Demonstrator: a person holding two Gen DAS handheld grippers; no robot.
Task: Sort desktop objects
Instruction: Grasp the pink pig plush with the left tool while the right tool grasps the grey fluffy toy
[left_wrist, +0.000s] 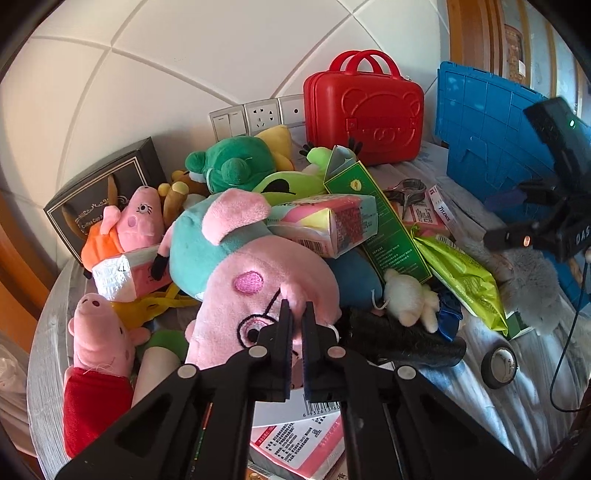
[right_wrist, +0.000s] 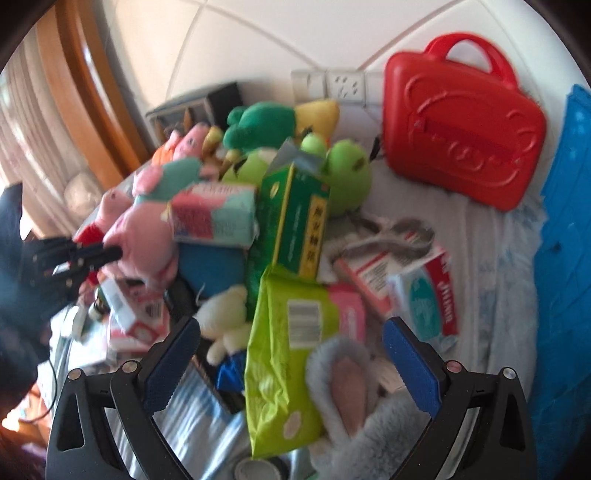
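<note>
1. Left wrist view: the left gripper (left_wrist: 297, 314) has its fingers nearly together, clamped on a fold of the face of the large pink plush pig in a teal dress (left_wrist: 255, 273). The pinch sits beside the embroidered eye.
2. Left wrist view: the pig lies on top of the pile on the desk (left_wrist: 491, 380). Its long axis runs from the head at the fingers up and away to the left, toward the teal body.
3. Left wrist view: a pink-and-yellow shrink-wrapped carton (left_wrist: 332, 221) rests against the pig's dress. A tall green cardboard box (left_wrist: 376, 218) leans across that carton. A red hard-shell toy case with twin handles (left_wrist: 364, 110) stands at the back.
4. Right wrist view: the right gripper (right_wrist: 291, 354) has its fingers wide apart and holds nothing. The frame is motion-blurred.
5. Right wrist view: a grey furry plush with a pink inner ear (right_wrist: 351, 384) lies directly between and just below the blue pads. A lime-green foil pack (right_wrist: 284, 354) lies beside it, to the left.
6. Right wrist view: the left gripper appears at far left, pinching the pig's head.
7. Judgement: the left hand owns the pig; lifting it likely disturbs the leaning carton. The right hand is nearer the grey plush.
</note>
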